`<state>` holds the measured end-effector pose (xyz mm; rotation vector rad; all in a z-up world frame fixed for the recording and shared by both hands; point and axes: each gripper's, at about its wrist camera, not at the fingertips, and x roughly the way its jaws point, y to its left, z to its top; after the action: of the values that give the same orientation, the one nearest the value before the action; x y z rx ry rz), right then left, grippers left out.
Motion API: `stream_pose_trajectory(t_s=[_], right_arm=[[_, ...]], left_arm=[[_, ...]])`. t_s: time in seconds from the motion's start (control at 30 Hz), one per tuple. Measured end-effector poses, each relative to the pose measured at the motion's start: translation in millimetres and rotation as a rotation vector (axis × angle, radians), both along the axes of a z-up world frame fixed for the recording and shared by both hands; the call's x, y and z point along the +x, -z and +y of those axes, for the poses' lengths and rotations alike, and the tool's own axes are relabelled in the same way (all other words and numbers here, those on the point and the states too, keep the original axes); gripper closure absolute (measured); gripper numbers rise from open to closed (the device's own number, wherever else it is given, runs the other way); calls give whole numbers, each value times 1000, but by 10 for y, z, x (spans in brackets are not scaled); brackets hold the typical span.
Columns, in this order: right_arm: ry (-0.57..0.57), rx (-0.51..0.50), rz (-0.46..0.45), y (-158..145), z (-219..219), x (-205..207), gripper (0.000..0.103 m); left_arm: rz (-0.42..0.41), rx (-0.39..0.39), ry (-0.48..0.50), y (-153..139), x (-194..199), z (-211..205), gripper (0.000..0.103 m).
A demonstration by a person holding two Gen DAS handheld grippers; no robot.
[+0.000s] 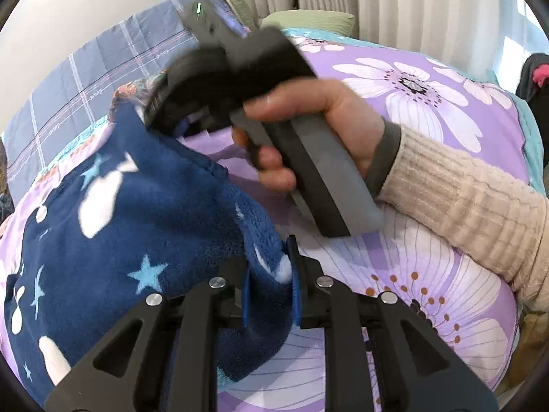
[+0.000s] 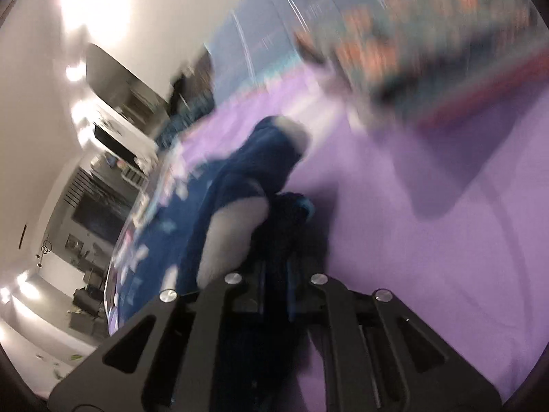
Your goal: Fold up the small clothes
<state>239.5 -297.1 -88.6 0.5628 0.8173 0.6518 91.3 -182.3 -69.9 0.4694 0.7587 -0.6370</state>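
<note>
We hold the left gripper [image 1: 271, 295] low over the bed, its blue-padded fingers [image 1: 294, 285] nearly closed on a fold of the fleece [image 1: 113, 240], a navy garment printed with white shapes and pale blue stars. The cloth bunches between the pads and hides most of the left pad. From there the fleece spreads away to the left across the purple floral quilt [image 1: 429, 274], and its far edge rises toward the right gripper [image 1: 164, 116].

In the left wrist view we see that second tool from the side, gripped by our right hand [image 1: 308, 127] in a beige knit sleeve [image 1: 463, 206]. Its fingertips are buried behind the raised fleece edge, so from here we cannot tell how far apart they stand. A green light shows on its body near the top.

The right wrist view is badly smeared by motion. We make out dark cloth packed between the right gripper's [image 2: 274, 267] fingers, which stand close together on the fleece [image 2: 178, 226]; the pads themselves are lost in shadow and blur. The quilt [image 2: 429, 240] fills the right side as plain purple.

Beyond the bed, a grey checked sheet [image 1: 85, 96], green pillows [image 1: 308, 20] and curtains [image 1: 394, 0] are partly cut off by the lens rim.
</note>
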Motion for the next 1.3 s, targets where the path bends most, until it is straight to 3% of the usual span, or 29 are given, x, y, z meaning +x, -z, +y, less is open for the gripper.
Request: stream_pose_trajectory(t_s=[0.07, 0.2, 0.33, 0.47, 0.5, 0.57, 0.63, 0.67, 0.73, 0.77, 0.8, 0.83, 0.97, 1.07, 1.17, 1.3], right_arm=[[-2, 6, -22, -46, -33, 13, 94], [14, -70, 95, 264, 11, 166, 91], [83, -13, 70, 212, -248, 98, 78], [126, 80, 94, 210, -609, -8, 82], [111, 104, 73, 142, -680, -73, 88], [24, 132, -22, -137, -666, -175, 88], [-104, 64, -107, -389, -510, -306, 88], [-166, -6, -121, -427, -367, -354, 88], [-163, -217, -117, -321, -78, -361, 84], [-127, -324, -97, -187, 30, -303, 79], [-97, -415, -73, -17, 117, -240, 63], [-84, -432, -71, 135, 176, -197, 62], [-34, -425, -90, 68, 116, -205, 52], [-10, -404, -88, 49, 131, -236, 43], [64, -357, -58, 3, -43, -330, 41], [165, -368, -29, -130, -78, -520, 40]], left_arm=[[-9, 16, 14, 33, -38, -22, 85], [-4, 44, 21, 165, -35, -91, 79], [-14, 46, 30, 152, -111, -128, 67], [-3, -12, 39, 54, -191, -26, 64], [-2, -43, 40, 16, -206, 32, 64], [16, -100, 38, -31, -215, 153, 70], [63, -109, 33, -4, -196, 180, 76], [89, -117, 31, 42, -175, 184, 78], [136, -139, 35, 184, -115, 163, 77], [142, -139, 28, 268, -83, 144, 76], [142, -151, 23, 283, -63, 146, 76], [146, -168, 19, 263, -74, 163, 76], [149, -226, -2, 145, -139, 337, 73], [100, -230, -30, 20, -299, 623, 70], [44, -279, -111, -129, -431, 1202, 66], [-18, -351, -362, -279, -546, 2195, 66]])
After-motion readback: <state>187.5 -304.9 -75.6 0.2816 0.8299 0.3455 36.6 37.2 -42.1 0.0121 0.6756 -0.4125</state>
